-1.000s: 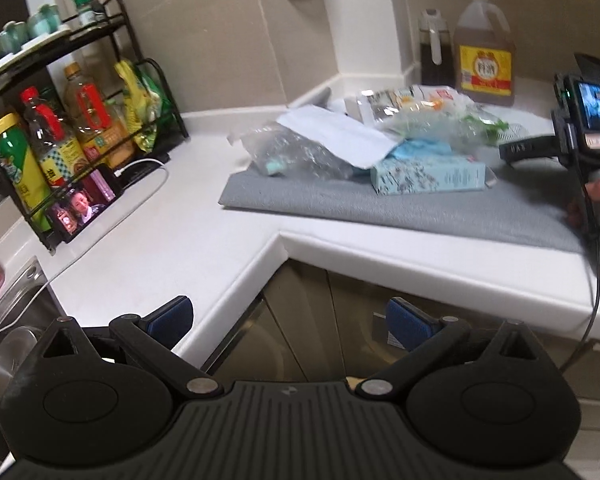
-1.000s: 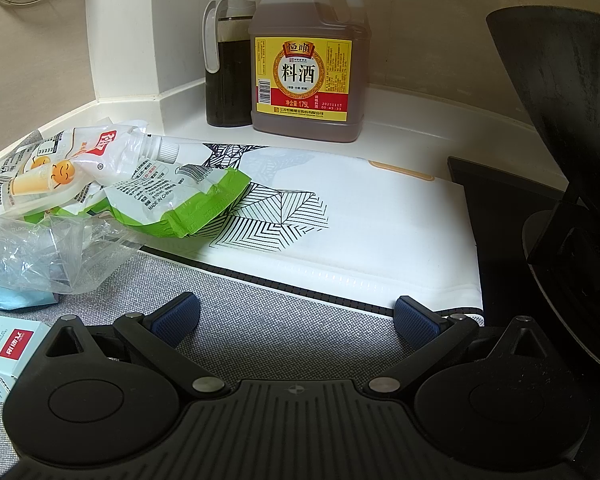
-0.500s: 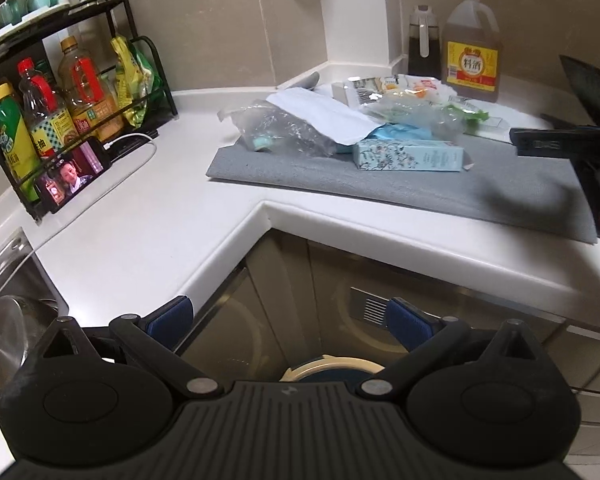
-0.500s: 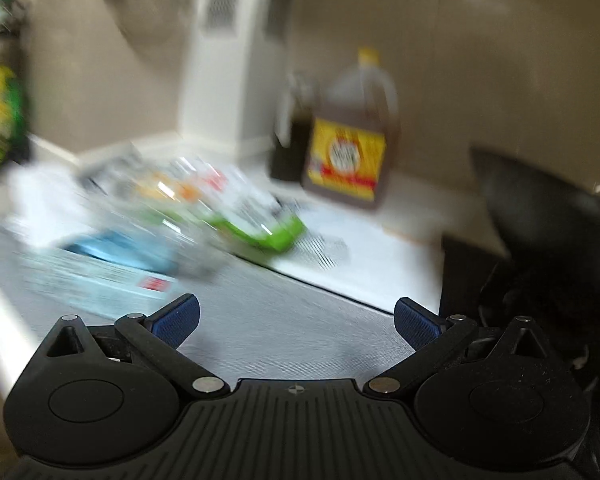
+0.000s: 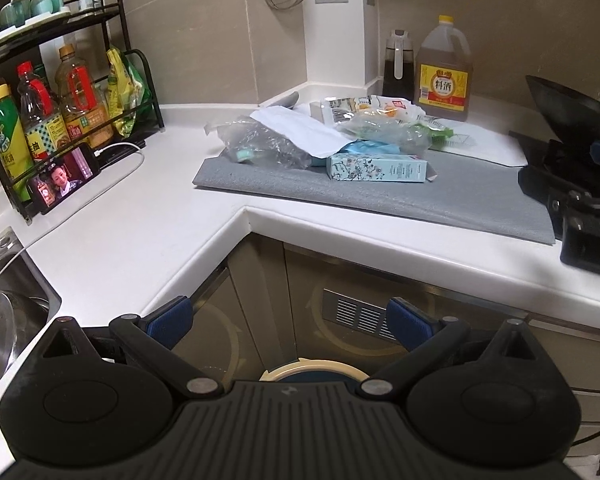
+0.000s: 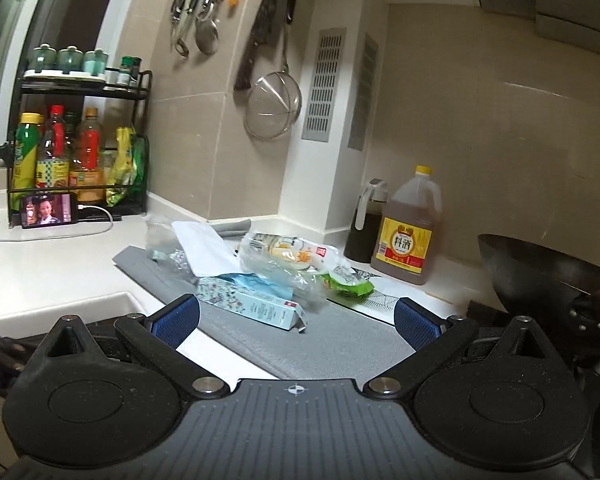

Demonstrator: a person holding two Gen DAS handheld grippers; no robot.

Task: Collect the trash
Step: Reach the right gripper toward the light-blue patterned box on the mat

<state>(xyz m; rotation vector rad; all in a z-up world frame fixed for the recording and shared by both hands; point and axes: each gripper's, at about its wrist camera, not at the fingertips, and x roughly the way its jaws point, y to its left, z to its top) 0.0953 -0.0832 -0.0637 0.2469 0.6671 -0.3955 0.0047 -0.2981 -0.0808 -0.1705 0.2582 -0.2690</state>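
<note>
Crumpled plastic bags, white paper and a pale blue carton heaped mid-frame on a grey mat, white counter around it, left gripper and right gripper both spread wide, empty, low in frame.

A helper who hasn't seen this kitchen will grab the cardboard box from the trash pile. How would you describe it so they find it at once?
Find the grey mat on the white counter's corner; the trash pile lies on its far end. On the pile's near edge lies the box, long and flat on its side. It is the only rigid item there, pale blue with a floral print, while its neighbours are crinkled plastic bags and white paper.
</note>
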